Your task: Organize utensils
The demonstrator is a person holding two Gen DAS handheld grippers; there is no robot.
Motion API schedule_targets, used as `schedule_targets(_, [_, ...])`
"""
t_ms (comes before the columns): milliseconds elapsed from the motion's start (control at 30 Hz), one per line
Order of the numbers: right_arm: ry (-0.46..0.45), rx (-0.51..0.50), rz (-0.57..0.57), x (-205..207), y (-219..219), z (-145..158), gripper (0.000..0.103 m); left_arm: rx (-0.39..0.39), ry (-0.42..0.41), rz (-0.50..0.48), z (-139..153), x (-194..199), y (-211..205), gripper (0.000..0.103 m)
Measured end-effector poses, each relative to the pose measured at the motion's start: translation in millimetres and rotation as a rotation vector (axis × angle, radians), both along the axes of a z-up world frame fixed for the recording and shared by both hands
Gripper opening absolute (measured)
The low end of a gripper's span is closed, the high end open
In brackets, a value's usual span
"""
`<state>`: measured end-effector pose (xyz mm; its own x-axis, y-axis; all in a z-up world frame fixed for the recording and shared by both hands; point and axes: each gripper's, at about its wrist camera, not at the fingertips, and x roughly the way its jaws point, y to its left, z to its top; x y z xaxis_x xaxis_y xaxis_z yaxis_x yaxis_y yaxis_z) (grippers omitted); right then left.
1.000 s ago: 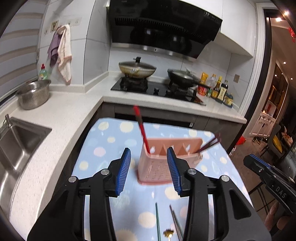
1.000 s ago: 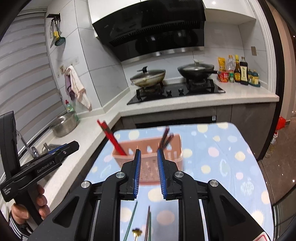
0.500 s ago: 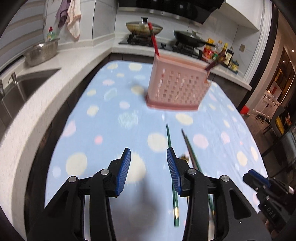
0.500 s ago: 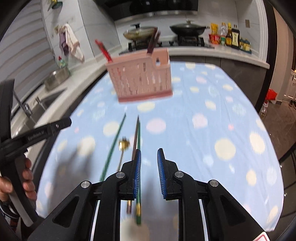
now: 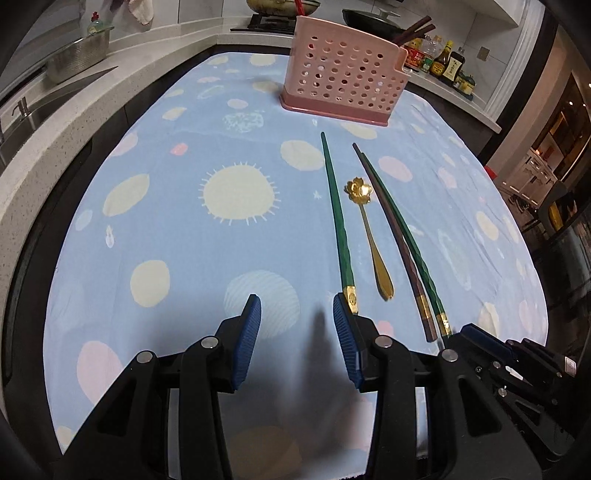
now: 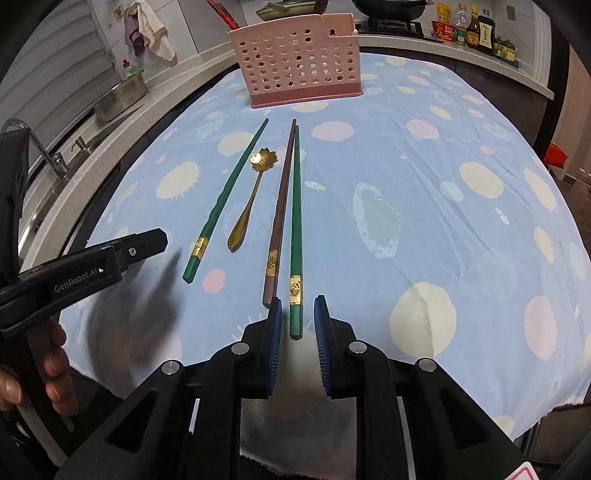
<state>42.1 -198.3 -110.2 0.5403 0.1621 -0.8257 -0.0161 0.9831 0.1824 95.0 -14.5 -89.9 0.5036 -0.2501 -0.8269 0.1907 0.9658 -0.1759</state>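
Observation:
A pink perforated utensil holder stands at the far end of the blue dotted cloth, with a red utensil and dark chopsticks in it. On the cloth lie a green chopstick, a gold flower spoon, a brown chopstick and a second green chopstick. My left gripper is open and empty, by the near end of the first green chopstick. My right gripper is open, its jaws either side of the second green chopstick's near end.
A counter with a sink and a steel colander runs along the left. A stove with pans and sauce bottles stand behind the table. The table's near edge lies just under the right gripper.
Both grippers have dropped from high above the holder to low over the cloth near its front edge. The right gripper's jaws have widened and now straddle a green chopstick's end.

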Motion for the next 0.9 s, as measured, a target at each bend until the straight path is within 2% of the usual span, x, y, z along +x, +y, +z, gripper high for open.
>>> schedule_targets(267, [0.007, 0.003, -0.006, 6, -1, -5, 0.017, 0.003, 0.018, -0.015, -6, -3, -6, 0.039])
schedule_targets(467, [-0.002, -0.003, -0.013, 11, -1, -7, 0.016, 0.006, 0.021, -0.022, -8, -3, -8, 0.045])
schedule_targets(600, [-0.005, -0.007, -0.024, 15, -4, -8, 0.007, 0.003, 0.021, -0.032, -8, -2, -12, 0.049])
schedule_targets(700, [-0.006, 0.007, -0.035, 15, -7, -9, 0.007, 0.002, 0.017, -0.042, -8, -1, -15, 0.052])
schedule_targets(900, [-0.003, 0.019, -0.044, 14, -10, -9, 0.007, 0.027, -0.009, -0.067, -12, 3, -27, 0.052])
